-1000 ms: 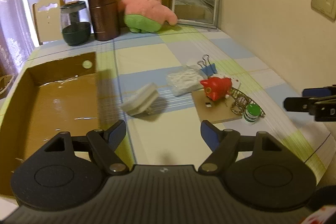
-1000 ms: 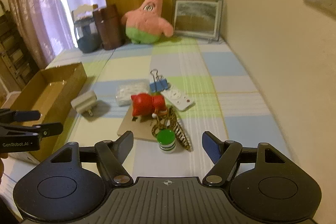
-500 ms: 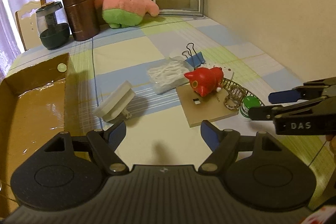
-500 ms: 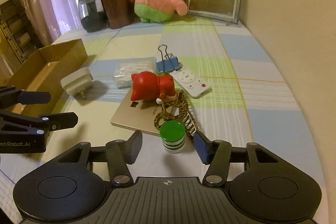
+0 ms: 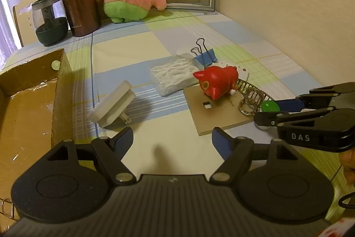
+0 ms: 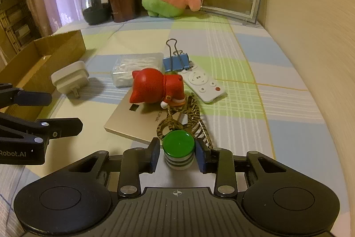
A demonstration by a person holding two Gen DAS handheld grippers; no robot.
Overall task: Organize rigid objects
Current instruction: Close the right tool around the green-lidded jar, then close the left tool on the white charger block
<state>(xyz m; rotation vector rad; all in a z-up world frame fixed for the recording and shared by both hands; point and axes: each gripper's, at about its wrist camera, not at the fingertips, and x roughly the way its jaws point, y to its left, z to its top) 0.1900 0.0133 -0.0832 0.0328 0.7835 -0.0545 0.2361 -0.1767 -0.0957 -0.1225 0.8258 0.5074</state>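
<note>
The right gripper (image 6: pixel 177 153) sits low on the counter (image 6: pixel 277 86) with its fingers (image 6: pixel 153 154) drawn in on either side of the green-capped bottle (image 6: pixel 178 151). The pads lie just beside the white-and-green striped body, a thin gap showing on each side, so the fingers are around it but not yet clamped. The bottle stands upright, and at its 12 o'clock a patterned hair clip (image 6: pixel 190 117) lies against a tan board (image 6: pixel 131 123). A red pig figure (image 6: pixel 155 88) rests on the board's far part. At 1 o'clock of the pig lies a white remote (image 6: pixel 203 83), with a blue binder clip (image 6: pixel 176 62) just behind the pig. A white plug adapter (image 6: pixel 70 78) lies at 9 o'clock of the pig, near the cardboard box (image 6: pixel 51 52).

The left gripper (image 5: pixel 172 140) hovers with its fingers (image 5: pixel 124 139) spread wide and holding nothing, the adapter at its 11 o'clock.
</note>
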